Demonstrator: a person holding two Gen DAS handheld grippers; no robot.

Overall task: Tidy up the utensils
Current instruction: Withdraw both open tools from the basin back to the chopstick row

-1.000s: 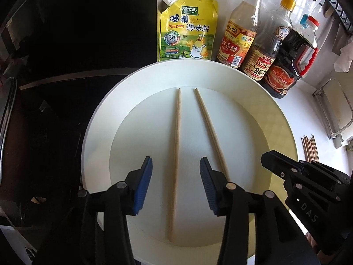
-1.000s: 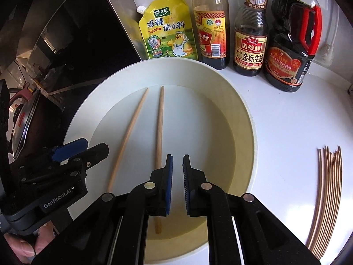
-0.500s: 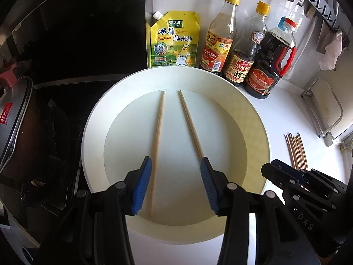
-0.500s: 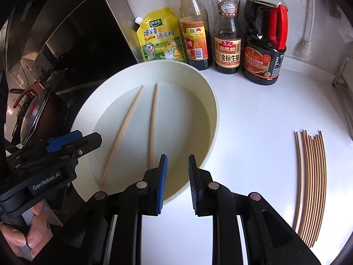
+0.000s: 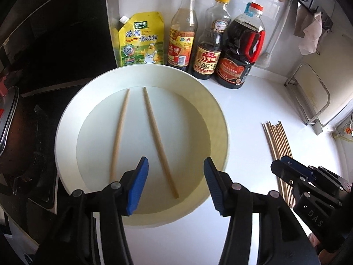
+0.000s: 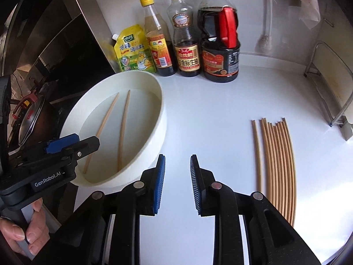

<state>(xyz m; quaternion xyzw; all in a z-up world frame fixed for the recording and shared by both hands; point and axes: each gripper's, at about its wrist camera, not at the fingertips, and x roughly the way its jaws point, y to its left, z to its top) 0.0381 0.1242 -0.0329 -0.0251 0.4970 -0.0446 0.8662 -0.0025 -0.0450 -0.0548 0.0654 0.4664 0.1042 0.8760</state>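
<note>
Two slim, pale wooden chopsticks point(image 5: 158, 141) lie apart in one white bowl point(image 5: 66, 128). Left gripper point(image 5: 175, 185) and right gripper point(image 6: 176, 182): jaws opening, empty.

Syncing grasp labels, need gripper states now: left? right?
Left gripper: jaws opening, empty, over the bowl.
Right gripper: jaws opening, empty, over the counter.

**White counter: what's on it**

You've got a white countertop point(image 6: 209, 114). On it: the white round basin point(image 6: 162, 119) at left, a yellow seasoning pouch point(image 6: 134, 50) and three sauce bottles point(image 6: 186, 44) lined along the back wall, a loose bundle of chopsticks point(image 6: 278, 154) at right, well apart from the basin, and a metal rack point(image 6: 331, 84) far right.
</note>
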